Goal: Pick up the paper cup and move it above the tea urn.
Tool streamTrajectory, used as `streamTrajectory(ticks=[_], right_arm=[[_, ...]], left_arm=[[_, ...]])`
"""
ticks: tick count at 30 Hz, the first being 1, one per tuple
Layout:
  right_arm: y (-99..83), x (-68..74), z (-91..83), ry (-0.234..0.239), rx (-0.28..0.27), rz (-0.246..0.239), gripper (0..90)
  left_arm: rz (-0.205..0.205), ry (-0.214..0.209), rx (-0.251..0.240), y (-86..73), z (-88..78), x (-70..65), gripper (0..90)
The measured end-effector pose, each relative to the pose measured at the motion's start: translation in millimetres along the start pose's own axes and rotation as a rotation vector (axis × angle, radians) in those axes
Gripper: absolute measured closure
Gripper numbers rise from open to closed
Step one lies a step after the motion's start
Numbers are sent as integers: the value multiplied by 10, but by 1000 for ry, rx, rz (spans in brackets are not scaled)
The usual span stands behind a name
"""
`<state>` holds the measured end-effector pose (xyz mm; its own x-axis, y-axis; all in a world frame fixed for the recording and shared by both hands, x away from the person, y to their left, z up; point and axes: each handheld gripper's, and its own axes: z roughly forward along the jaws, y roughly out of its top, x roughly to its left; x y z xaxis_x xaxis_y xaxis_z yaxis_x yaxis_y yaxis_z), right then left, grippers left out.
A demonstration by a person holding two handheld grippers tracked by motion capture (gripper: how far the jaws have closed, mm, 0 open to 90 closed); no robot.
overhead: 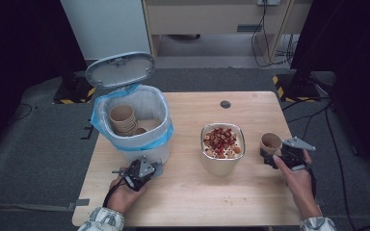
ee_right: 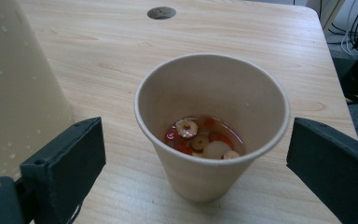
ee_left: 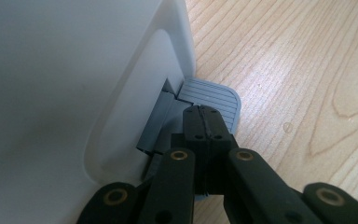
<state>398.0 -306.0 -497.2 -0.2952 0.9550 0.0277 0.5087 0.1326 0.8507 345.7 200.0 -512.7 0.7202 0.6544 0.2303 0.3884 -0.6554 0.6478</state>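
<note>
High view: left gripper at bin base, near table left edge; lid up. Right gripper at paper cup, near right edge.

Left gripper view: jaws fully shut, empty, tips on grey pedal, probably pressing.

Right gripper view: jaws wide, either side of cup, clear of its walls. Cup upright, a little liquid and fruit slices inside.
</note>
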Motion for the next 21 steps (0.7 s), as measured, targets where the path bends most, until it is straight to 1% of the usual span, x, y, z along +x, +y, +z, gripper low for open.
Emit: streamTrajectory(ticks=[2,4,6,8,10,11,13,21], right_arm=[[-20,4,30,4,-4,6,59],[-27,4,45,-1,-7,10,67],[-39,-20,104,-12,1,17,81],[-37,-34,134,-18,5,10,88],[-33,-44,151,-21,0,14,96],[-25,-54,174,-15,-2,20,102],[-16,-61,234,-13,3,8,111],[-27,-100,314,-11,-2,18,137]], left_arm=[[1,0,0,0,0,-1,900],[2,1,0,0,0,-1,900],[2,0,0,0,0,0,900],[0,-4,-2,-2,0,5,900],[-4,-6,-3,-4,0,10,900],[-3,-6,-3,-4,0,9,900],[-1,-4,-2,-4,0,7,900],[-4,-7,-4,-6,0,11,899]])
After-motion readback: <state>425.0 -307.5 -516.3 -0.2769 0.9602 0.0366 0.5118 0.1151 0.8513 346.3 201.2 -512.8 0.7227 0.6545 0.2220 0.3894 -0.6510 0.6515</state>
